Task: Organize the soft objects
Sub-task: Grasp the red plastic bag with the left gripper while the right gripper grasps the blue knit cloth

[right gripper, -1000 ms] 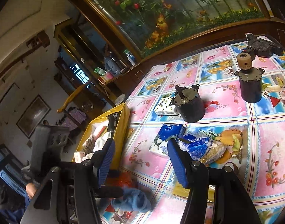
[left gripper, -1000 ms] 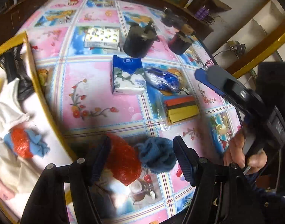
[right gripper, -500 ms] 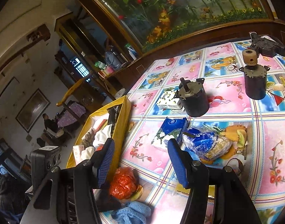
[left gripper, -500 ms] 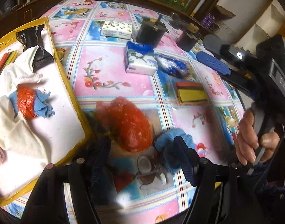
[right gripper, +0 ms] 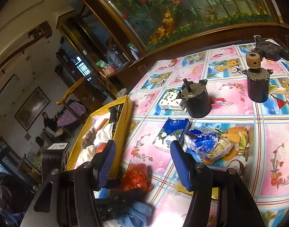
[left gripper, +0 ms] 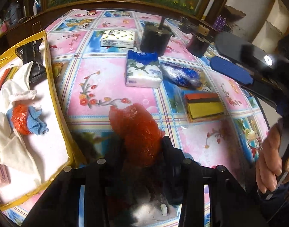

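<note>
The left hand-held gripper (left gripper: 142, 143) was clamped on the red plastic bag (left gripper: 138, 132), seemingly resting on the counter (left gripper: 106, 79) beside the yellow tray (left gripper: 55, 102). The right hand-held gripper (right gripper: 142, 162) was held apart, nothing between its jaws.

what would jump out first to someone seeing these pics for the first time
The crumpled red plastic bag at the near edge of the cartoon-print tablecloth grabs the eye, pinched in the left hand-held gripper. To its left sits the yellow-rimmed tray of white cloths, and beyond lie a tissue pack and two dark motors. The right hand-held gripper hangs open, holding nothing.
</note>
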